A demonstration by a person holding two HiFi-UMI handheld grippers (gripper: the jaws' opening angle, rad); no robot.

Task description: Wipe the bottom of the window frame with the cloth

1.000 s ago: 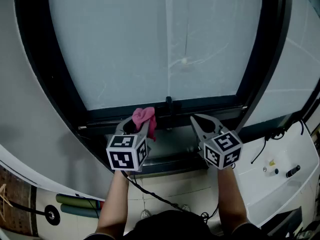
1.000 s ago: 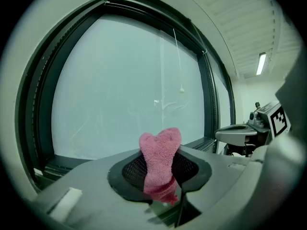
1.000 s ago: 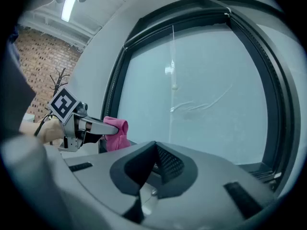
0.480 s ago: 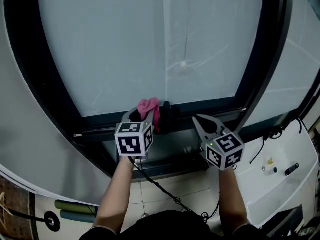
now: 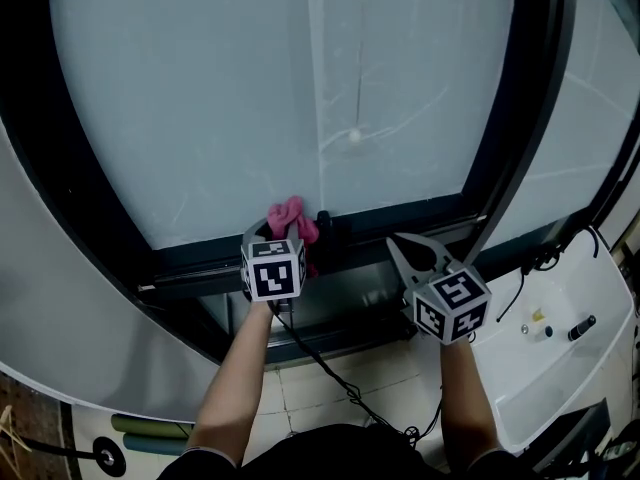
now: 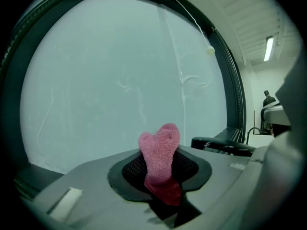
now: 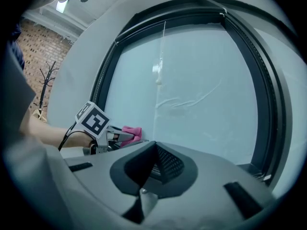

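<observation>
Pink cloth (image 5: 290, 216) is pinched in my left gripper (image 5: 284, 232) at the bottom of the window frame (image 5: 405, 217); my right gripper (image 5: 399, 244), jaws together and empty, hangs just below that frame.

head view: high and near, faces steeply down at the window frame (image 5: 400, 215) bottom | left gripper view: low, close, faces the far pane (image 6: 120, 71) | right gripper view: low, close, faces far-left | shared: pane and cloth (image 5: 290, 218) in all three
</observation>
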